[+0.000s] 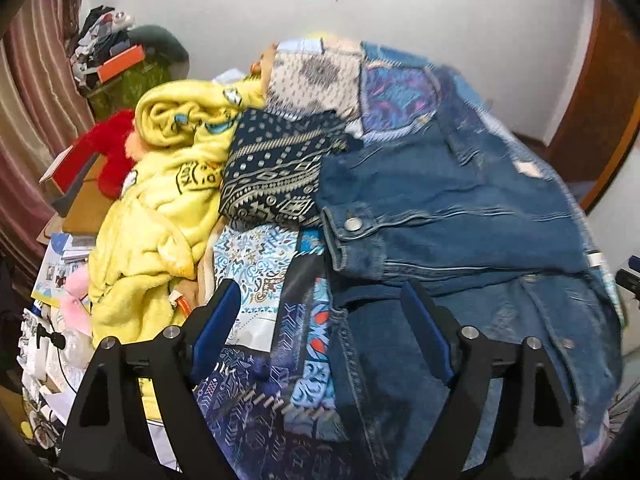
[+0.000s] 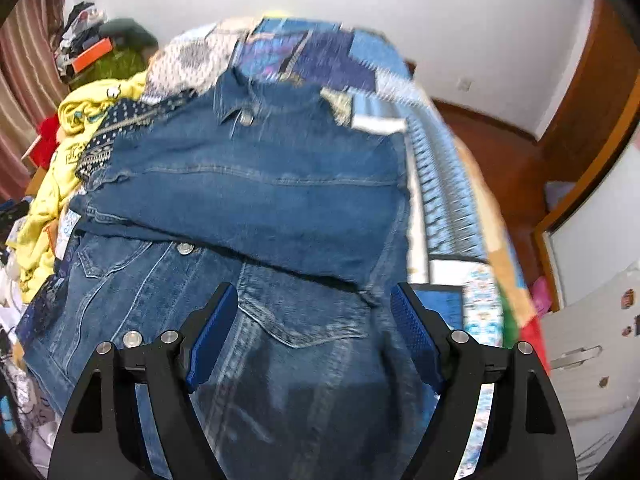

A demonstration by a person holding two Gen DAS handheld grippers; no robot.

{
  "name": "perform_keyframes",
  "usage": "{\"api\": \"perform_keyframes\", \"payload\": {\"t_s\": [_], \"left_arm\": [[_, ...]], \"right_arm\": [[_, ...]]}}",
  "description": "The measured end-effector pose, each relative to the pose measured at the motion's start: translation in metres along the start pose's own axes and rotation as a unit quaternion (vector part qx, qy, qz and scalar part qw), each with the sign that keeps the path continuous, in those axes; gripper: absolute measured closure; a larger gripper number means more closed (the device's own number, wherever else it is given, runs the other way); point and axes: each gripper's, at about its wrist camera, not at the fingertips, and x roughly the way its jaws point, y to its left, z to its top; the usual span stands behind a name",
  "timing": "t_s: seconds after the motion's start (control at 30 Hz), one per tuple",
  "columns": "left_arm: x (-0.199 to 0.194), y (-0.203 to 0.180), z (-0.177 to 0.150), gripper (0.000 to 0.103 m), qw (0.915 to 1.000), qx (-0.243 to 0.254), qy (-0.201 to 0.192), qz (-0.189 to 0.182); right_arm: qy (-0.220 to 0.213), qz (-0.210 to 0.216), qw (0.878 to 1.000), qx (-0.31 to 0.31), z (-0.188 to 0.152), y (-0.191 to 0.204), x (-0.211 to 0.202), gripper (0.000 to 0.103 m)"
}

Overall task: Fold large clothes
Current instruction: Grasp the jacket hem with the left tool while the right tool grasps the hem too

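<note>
A blue denim jacket (image 2: 256, 200) lies on the bed, its upper part folded down over the lower front with its chest pocket. In the left wrist view the same denim jacket (image 1: 460, 216) lies to the right, a buttoned cuff at its left edge. My left gripper (image 1: 322, 300) is open above the patterned bedspread (image 1: 260, 264) beside the jacket's left edge, nothing between its blue pads. My right gripper (image 2: 314, 304) hangs open over the jacket's pocket, its pads apart and not pressing on the denim.
A yellow fleece blanket (image 1: 160, 208) and a navy patterned cloth (image 1: 276, 172) lie heaped left of the jacket. A red plush (image 1: 114, 148), boxes and papers crowd the left side. The bed's right edge (image 2: 472, 216) drops to a wooden floor by a door frame (image 2: 580, 152).
</note>
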Motion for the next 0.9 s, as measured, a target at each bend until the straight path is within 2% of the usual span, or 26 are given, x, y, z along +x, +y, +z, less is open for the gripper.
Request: {"api": "perform_keyframes", "payload": {"t_s": [0.17, 0.33, 0.53, 0.6, 0.77, 0.9], "left_arm": [[-0.03, -0.005, -0.02, 0.013, 0.9996, 0.003, -0.013, -0.025], [-0.036, -0.011, -0.052, 0.012, 0.9989, 0.025, 0.01, -0.037], [-0.017, -0.017, -0.089, 0.012, 0.9945, -0.009, 0.077, -0.07], [-0.006, -0.016, -0.102, 0.012, 0.9902, -0.032, 0.106, -0.085], [0.012, -0.015, -0.129, 0.012, 0.9785, -0.087, 0.148, -0.114], [0.019, -0.021, -0.144, 0.012, 0.9705, -0.104, 0.165, -0.142]], "right_arm": [[-0.036, -0.038, 0.999, 0.001, -0.02, -0.014, -0.03, 0.027], [-0.036, -0.041, 0.998, 0.019, -0.045, -0.03, -0.04, 0.021], [-0.002, -0.006, 0.997, 0.082, -0.081, -0.054, -0.035, 0.021], [0.017, 0.011, 0.994, 0.104, -0.093, -0.06, -0.03, 0.021], [0.06, 0.042, 0.988, 0.138, -0.122, -0.066, -0.015, 0.021], [0.066, 0.076, 0.981, 0.164, -0.13, -0.07, -0.01, 0.021]]}}
